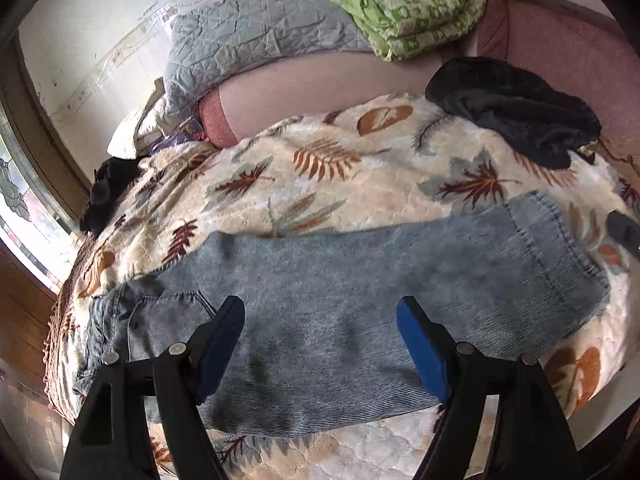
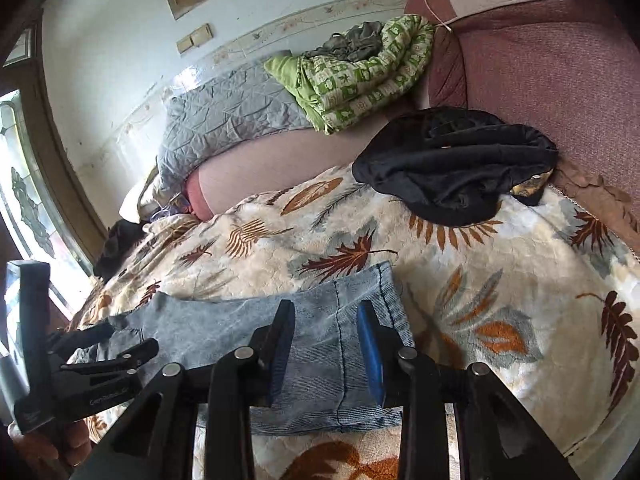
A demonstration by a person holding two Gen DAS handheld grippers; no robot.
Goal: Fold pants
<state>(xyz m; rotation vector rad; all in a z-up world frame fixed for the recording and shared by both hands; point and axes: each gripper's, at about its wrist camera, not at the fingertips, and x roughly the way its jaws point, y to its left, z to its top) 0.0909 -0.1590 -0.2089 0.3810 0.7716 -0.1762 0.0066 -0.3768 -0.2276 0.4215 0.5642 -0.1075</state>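
Note:
Light blue denim pants lie flat across a leaf-patterned blanket, with the waist and pocket at the left and the leg hems at the right. My left gripper hovers open above the middle of the pants, its fingers wide apart and nothing between them. My right gripper stands over the hem end of the pants, its jaws narrow but with a clear gap, and the denim shows below them. A hand holds the left gripper at the left edge of the right wrist view.
A crumpled black garment lies on the blanket behind the hems. Further back are a folded green quilt, a grey quilted cover and a dark red sofa back. Another dark cloth sits near the window at left.

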